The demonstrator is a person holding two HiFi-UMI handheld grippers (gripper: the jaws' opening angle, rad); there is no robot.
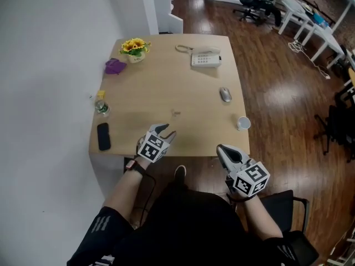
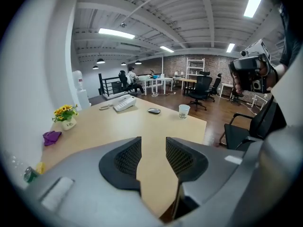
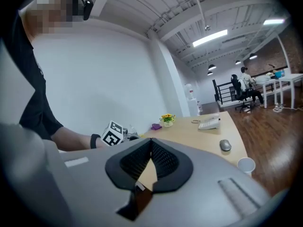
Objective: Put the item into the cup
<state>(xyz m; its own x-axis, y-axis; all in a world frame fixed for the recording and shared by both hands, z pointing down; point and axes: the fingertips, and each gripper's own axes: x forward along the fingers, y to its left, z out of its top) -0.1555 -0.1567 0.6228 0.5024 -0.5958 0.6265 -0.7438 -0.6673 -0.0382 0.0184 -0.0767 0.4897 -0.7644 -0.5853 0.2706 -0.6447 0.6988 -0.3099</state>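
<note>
While only your head view shows the flat black phone (image 1: 103, 136), your left gripper (image 1: 166, 131) holds its jaws apart, empty; right gripper (image 1: 222, 149) jaws meet; round white cup (image 1: 243, 123) upright.

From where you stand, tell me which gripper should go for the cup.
Right, most likely. The right gripper sits by the table's near right corner, on the same side as the cup; the left gripper is further left. The right's jaws are together, so open them first.

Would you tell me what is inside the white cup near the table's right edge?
The cup looks empty: the head view shows only a pale interior. Its very bottom is too small to make out.
</note>
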